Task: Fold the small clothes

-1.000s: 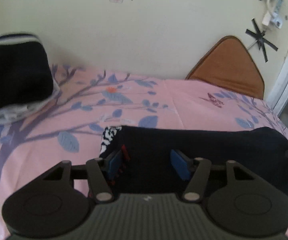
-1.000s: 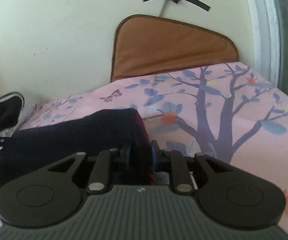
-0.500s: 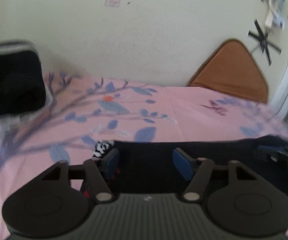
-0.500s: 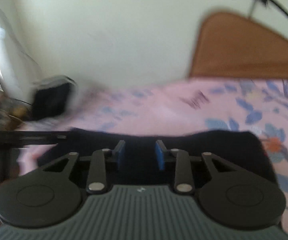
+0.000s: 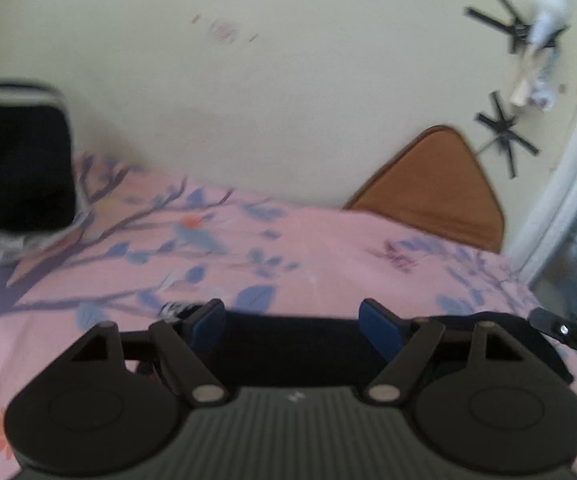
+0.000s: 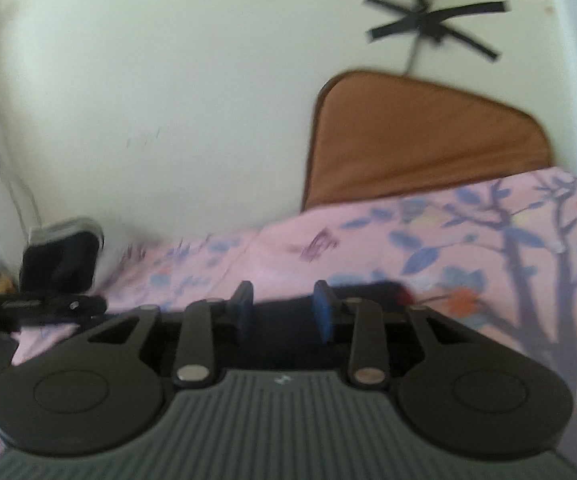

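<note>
A dark folded garment (image 5: 296,344) with a black-and-white patterned bit at its left end lies on the pink bedsheet (image 5: 288,248). My left gripper (image 5: 294,320) hovers over its near edge. Its jaws are opening and stand wide, and the blue pads touch no cloth. In the right wrist view the same garment (image 6: 288,332) shows a red edge (image 6: 404,294) at its right end. My right gripper (image 6: 284,308) is above it with its jaws opening, and the cloth lies below the pads, not pinched. Each gripper's tip shows at the edge of the other's view.
A stack of dark folded clothes (image 5: 16,160) with a grey-white band sits at the far left by the wall. A brown cushion (image 5: 436,184) leans against the wall at the right. A window frame (image 5: 568,208) borders the bed's right side.
My right gripper has let go of the garment's red-edged end and swung left over its middle. My left gripper's jaws have widened and it has risen a little.
</note>
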Available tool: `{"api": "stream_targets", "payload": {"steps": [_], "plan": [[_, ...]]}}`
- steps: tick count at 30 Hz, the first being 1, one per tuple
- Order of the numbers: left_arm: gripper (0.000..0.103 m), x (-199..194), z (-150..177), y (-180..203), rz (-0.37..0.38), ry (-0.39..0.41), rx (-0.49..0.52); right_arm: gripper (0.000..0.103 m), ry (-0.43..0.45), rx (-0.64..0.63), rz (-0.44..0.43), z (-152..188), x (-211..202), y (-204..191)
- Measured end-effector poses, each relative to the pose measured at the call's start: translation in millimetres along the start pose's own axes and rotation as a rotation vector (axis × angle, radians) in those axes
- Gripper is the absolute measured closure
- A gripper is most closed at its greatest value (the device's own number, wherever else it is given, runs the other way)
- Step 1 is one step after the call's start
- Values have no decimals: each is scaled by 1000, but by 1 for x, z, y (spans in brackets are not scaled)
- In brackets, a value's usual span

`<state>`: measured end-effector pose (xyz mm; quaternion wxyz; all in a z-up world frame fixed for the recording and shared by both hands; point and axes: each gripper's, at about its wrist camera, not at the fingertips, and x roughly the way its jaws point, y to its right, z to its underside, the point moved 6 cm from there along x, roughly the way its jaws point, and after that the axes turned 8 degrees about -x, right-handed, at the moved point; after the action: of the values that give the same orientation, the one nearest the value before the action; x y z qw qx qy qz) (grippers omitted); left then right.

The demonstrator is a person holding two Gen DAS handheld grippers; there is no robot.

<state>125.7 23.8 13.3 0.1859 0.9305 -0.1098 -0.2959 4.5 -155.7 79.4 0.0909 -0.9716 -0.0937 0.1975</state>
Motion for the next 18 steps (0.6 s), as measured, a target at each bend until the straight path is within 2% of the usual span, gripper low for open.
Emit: {"api": "stream_targets", "payload": {"steps": [2,3,5,6,7,8,10,12,14,18], "plan": [[27,2,5,13,30,-4,35,65,21,37,26,0,-1,9],[27,7,11,16,39,-20,46,61,23,55,46,2,1,14],[26,20,25,17,1,-32,86,59,-8,122,69,16,11,28],[26,20,28,20,-21,-7,135,60,-28,169,59,27,17,35],[24,21,34,26,-48,5,198,60,-9,193,32,36,18,38],[17,23,38,31,-76,16,251,59,25,194,23,40,15,38],[5,29,48,38,-142,24,321,58,35,183,22,39,12,36],[3,30,48,37,-142,21,314,51,35,175,21,38,12,34],[1,32,44,30,-124,1,260,47,37,166,11,37,12,31],[1,32,43,23,-115,-11,221,46,45,174,4,36,10,31]]}}
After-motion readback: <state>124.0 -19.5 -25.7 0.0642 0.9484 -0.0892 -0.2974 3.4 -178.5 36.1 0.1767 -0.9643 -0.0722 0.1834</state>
